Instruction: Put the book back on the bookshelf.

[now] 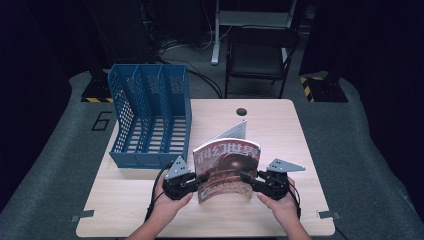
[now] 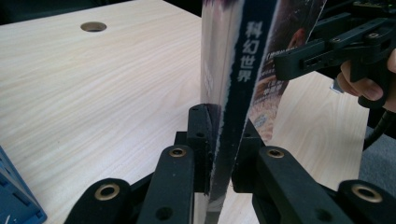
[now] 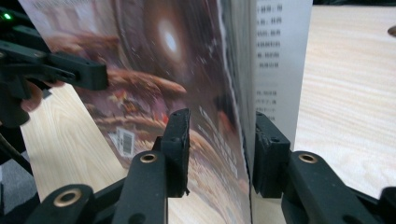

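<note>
The magazine (image 1: 227, 170) stands upright on the pale wooden counter (image 1: 280, 125), near the front edge, cover facing the person, its pages fanned a little at the back. It sits right between the two hands. On the spine side, the left tongs (image 1: 199, 183) are clamped on the magazine: the left gripper view has both black pads pressed tight against the dark spine (image 2: 233, 116) with its white characters. Over on the other edge, the right tongs (image 1: 248, 179) straddle the open side, and here the right gripper view tells a different story: the jaws stand apart around the cover (image 3: 187, 84), a clear gap on the left pad's side, the pages passing between without being pinched. So one side grips, the other is slack around the paper. The person's left hand (image 1: 167, 200) and right hand (image 1: 282, 202) come in from the near edge, cables trailing behind. Further out, to the left and behind the magazine, a blue three-slot file rack (image 1: 150, 117) stands on the counter, well apart from it. A round cable hole (image 1: 242, 111) sits near the far edge.
</note>
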{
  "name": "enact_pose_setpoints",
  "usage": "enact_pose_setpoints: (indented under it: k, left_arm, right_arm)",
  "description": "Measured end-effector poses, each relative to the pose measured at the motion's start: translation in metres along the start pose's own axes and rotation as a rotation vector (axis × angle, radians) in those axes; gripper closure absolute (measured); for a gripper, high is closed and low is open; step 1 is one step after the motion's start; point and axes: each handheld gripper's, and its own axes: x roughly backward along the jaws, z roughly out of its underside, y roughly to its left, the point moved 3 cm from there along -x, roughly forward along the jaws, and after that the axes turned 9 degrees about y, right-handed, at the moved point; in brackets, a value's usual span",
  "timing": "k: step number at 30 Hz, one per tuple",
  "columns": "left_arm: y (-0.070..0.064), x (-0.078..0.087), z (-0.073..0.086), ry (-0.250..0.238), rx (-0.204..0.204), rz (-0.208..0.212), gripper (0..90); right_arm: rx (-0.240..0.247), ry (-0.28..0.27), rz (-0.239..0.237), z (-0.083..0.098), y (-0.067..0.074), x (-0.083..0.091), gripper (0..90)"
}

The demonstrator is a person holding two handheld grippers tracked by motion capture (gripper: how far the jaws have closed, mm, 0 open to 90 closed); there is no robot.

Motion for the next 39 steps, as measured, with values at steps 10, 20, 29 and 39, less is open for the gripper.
enact_pose_setpoints:
  k: [10,20,29,39]
  left_arm:
    - [0.000,0.001,0.001,0.021,-0.005,0.028,79.3]
    - [-0.004,0.005,-0.001,0.044,0.001,0.061,74.5]
    - [-0.002,0.014,-0.010,0.032,0.011,0.083,68.1]
    - [-0.003,0.023,-0.023,-0.003,0.043,0.109,63.2]
  right_arm:
    - [0.022,0.061,0.009,0.009,-0.002,-0.008,55.3]
    - [0.014,0.096,-0.014,0.015,0.000,-0.008,49.6]
    - [0.049,0.110,-0.025,0.020,-0.002,-0.011,52.3]
    - [0.043,0.146,-0.028,0.027,-0.008,-0.017,54.4]
